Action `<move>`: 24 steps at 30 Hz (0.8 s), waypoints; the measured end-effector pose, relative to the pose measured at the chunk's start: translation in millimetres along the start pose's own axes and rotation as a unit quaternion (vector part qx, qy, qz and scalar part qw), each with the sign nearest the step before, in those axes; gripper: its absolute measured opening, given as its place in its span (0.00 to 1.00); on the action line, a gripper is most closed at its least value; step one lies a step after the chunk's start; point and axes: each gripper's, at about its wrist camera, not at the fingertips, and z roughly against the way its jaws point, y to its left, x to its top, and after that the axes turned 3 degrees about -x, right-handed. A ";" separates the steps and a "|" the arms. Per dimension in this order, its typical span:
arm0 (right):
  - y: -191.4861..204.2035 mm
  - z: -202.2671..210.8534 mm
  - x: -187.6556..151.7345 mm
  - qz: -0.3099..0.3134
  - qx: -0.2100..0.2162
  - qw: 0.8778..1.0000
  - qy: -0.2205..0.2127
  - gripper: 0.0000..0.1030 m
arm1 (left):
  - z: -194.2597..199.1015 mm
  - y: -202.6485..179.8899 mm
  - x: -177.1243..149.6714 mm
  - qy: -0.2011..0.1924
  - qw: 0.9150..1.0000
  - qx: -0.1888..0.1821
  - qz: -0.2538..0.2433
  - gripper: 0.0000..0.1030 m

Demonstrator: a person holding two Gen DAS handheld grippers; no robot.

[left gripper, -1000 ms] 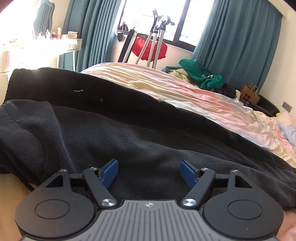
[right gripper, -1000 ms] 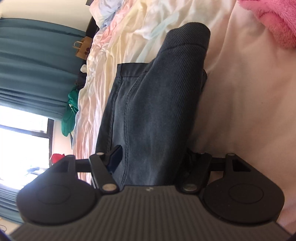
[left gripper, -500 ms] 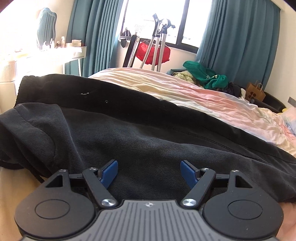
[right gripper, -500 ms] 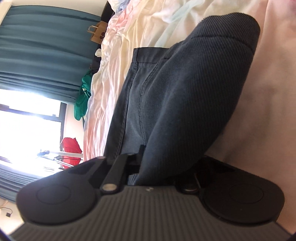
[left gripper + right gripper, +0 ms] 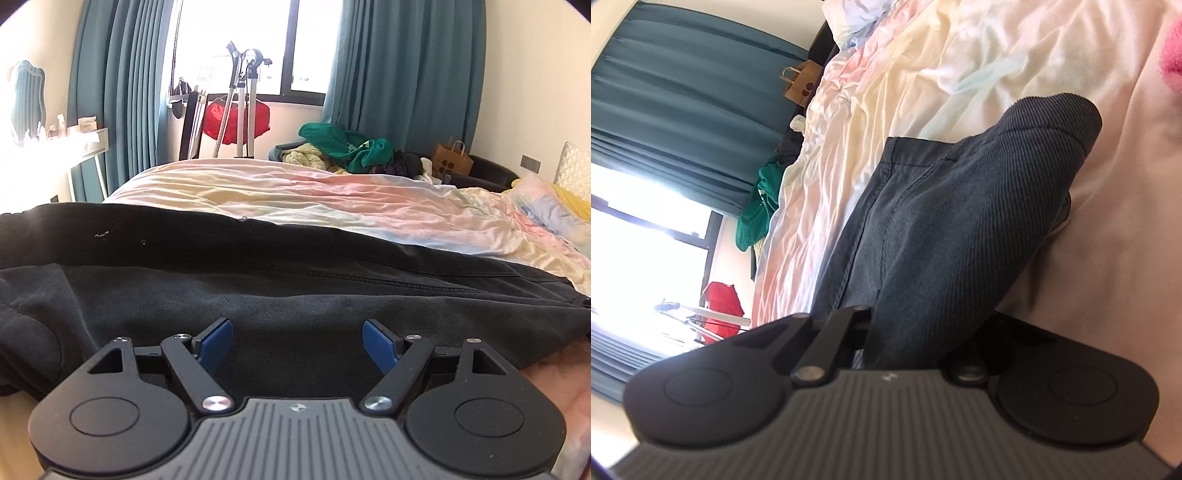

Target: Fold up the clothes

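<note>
Left wrist view shows the bed (image 5: pixel 332 192) with dark trousers (image 5: pixel 258 295) spread across its near edge. No writing is readable anywhere; the paper bag (image 5: pixel 452 160) bears only dark round marks. The left gripper (image 5: pixel 297 343) hangs just over the trousers, its jaws opening, nothing between them. The right gripper (image 5: pixel 905 354) is clamped tight on a fold of the trousers.

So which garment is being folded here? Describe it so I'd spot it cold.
Start at the bed with its pastel, tie-dye-like sheet. Along its near edge lies a pair of dark trousers, charcoal and stitched along the seams. Unlike the green clothes heaped by the curtain, one end is pinched in the right gripper.
</note>
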 end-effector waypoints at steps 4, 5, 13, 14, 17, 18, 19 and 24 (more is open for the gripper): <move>2.0 3.3 -2.8 0.011 -0.002 1.000 -0.004 0.09 | -13.8 3.3 16.8 0.008 0.999 0.023 -0.027 0.78; 2.6 4.6 -3.9 0.015 -0.004 1.000 -0.006 0.09 | -18.6 7.3 19.9 0.011 0.999 0.022 -0.026 0.78; 22.3 15.7 -16.8 0.079 -0.042 0.995 -0.041 0.09 | -56.1 29.4 4.1 0.035 0.998 0.052 -0.006 0.78; 23.3 15.9 -16.8 0.083 -0.043 0.995 -0.042 0.09 | -57.8 29.1 1.4 0.033 0.998 0.055 -0.009 0.79; 21.1 14.5 -16.0 0.078 -0.048 0.995 -0.041 0.09 | -62.2 27.3 -3.9 0.034 0.997 0.062 -0.012 0.80; 21.6 15.2 -17.0 0.079 -0.050 0.995 -0.043 0.09 | -64.0 27.3 -5.3 0.036 0.997 0.063 -0.010 0.81; 22.1 16.0 -17.9 0.080 -0.053 0.994 -0.046 0.09 | -65.7 26.9 -6.7 0.038 0.997 0.064 -0.013 0.81; 31.4 19.4 -22.7 0.103 -0.064 0.991 -0.059 0.09 | -73.6 24.9 -13.7 0.056 0.996 0.063 -0.033 0.84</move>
